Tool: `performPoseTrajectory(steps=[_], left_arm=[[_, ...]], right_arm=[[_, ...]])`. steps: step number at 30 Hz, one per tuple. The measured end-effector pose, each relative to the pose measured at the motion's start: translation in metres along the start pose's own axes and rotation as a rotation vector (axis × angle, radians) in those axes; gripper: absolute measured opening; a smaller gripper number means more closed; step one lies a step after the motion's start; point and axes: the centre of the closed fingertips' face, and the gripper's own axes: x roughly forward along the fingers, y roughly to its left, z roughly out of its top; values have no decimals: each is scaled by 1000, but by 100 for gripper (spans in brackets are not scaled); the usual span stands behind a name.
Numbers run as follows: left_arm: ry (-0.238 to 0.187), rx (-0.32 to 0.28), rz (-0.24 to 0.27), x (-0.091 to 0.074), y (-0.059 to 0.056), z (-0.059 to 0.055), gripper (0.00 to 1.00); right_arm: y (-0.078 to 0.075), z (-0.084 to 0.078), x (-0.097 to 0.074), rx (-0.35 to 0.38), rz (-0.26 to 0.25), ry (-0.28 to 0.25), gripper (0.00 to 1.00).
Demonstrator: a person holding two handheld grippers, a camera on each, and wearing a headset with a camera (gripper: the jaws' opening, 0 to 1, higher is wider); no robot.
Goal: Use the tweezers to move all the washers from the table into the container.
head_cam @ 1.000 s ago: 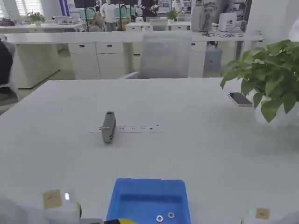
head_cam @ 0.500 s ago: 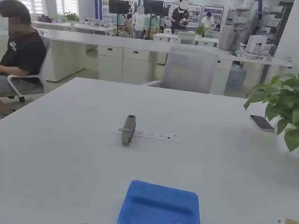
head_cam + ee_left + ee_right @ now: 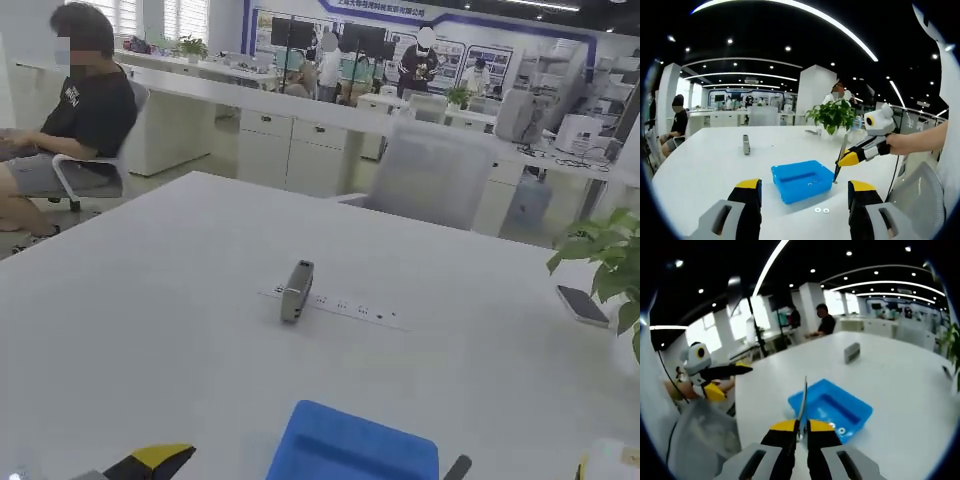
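The blue container [image 3: 802, 180] sits on the white table with washers [image 3: 812, 183] inside it. Two more washers [image 3: 821, 210] lie on the table just in front of it. My left gripper [image 3: 804, 184] is open, its jaws spread wide before the container. My right gripper [image 3: 801, 426] is shut on the tweezers [image 3: 803, 400], which point at the container [image 3: 832, 407]. In the left gripper view the tweezers [image 3: 840, 159] end close above the container's right corner. In the head view the container [image 3: 365, 445] lies at the bottom edge, with my left gripper [image 3: 150, 462] to its left.
A grey plug block [image 3: 296, 291] stands on a socket strip in mid-table. A phone [image 3: 583, 305] and a potted plant [image 3: 612, 270] are at the right. A chair [image 3: 430, 175] stands behind the table, and a person [image 3: 85, 110] sits at far left.
The head camera has swung up and left, so the container now sits at the frame's bottom edge. Nothing on the table has visibly moved.
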Motion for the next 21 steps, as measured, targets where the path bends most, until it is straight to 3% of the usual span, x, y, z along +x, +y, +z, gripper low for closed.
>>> performPoseTrajectory(steps=[10, 21], left_arm=[[5, -8, 5, -2, 2, -2, 81], [43, 0, 5, -1, -1, -12, 92]], right_arm=[[-16, 20, 16, -9, -31, -11, 3], [-33, 19, 41, -34, -56, 28, 3]])
